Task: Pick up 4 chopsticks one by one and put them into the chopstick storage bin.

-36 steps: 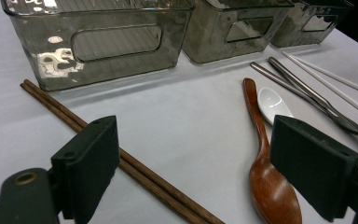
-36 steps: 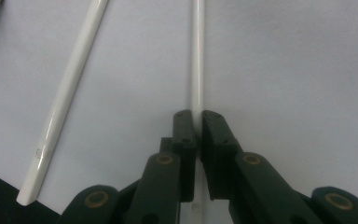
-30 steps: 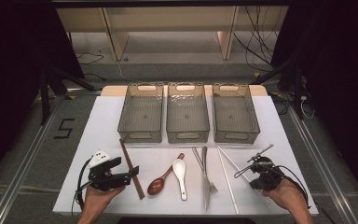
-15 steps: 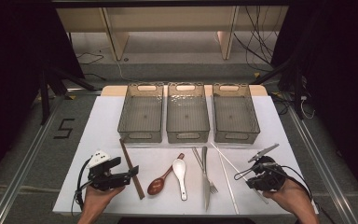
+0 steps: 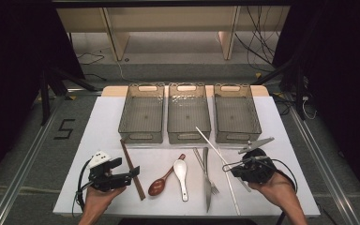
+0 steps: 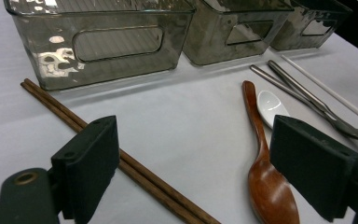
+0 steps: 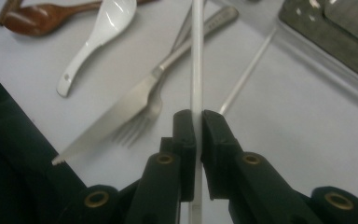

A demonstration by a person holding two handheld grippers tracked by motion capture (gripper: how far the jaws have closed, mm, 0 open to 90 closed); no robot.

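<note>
White chopstick (image 7: 196, 60) — pinched between the right tongs (image 7: 198, 126), its far end raised — left tongs (image 6: 205, 172) spread.

"5" on floor (image 5: 63, 129) (black tape)

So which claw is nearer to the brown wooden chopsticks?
Left. The left claw sits right beside the brown wooden chopsticks, jaws open. The right claw is far across the table, shut on a white chopstick.
</note>
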